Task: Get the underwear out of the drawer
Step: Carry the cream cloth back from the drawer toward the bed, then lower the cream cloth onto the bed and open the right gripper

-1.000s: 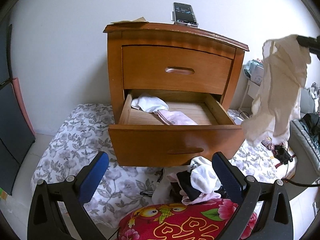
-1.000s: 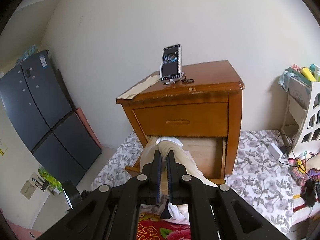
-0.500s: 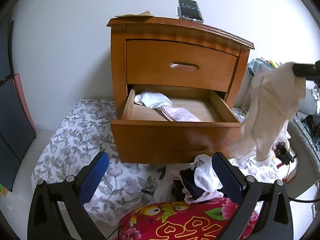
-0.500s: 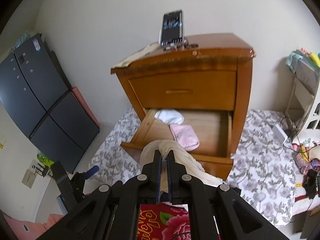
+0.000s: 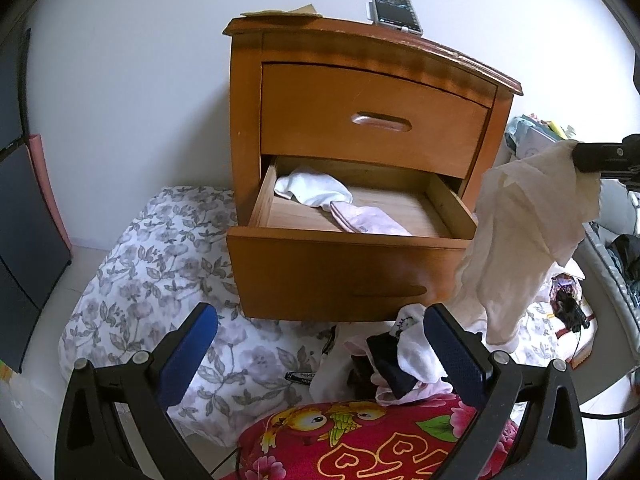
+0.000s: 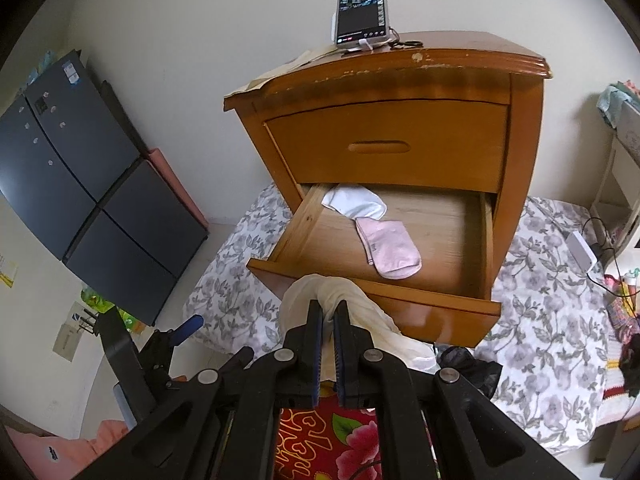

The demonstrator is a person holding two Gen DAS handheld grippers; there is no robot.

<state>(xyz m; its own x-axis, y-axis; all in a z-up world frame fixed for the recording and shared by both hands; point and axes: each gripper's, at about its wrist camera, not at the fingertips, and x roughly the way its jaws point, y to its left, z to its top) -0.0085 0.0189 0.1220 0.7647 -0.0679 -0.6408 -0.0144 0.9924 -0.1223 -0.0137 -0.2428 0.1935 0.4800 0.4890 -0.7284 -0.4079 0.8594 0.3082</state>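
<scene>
A wooden nightstand (image 5: 360,92) stands with its lower drawer (image 5: 344,268) pulled out. Inside the drawer lie a white garment (image 5: 312,188) and a pink one (image 5: 368,220); both also show from above, the white garment (image 6: 354,200) and the pink one (image 6: 390,250). My right gripper (image 6: 327,308) is shut on cream underwear (image 6: 340,292), which hangs in the air right of the drawer as a long cream cloth (image 5: 528,232). My left gripper (image 5: 320,328) is open and empty, low in front of the drawer.
A heap of taken-out clothes (image 5: 400,364) lies on the floral sheet (image 5: 160,264) before the nightstand, by a red patterned cushion (image 5: 360,440). A phone (image 6: 362,10) stands on the nightstand top. A dark fridge (image 6: 80,184) is at left, a white shelf unit (image 6: 616,168) at right.
My right gripper has come down and away from the drawer with the cream underwear, which now hangs lower beside the drawer front. The left gripper has barely moved.
</scene>
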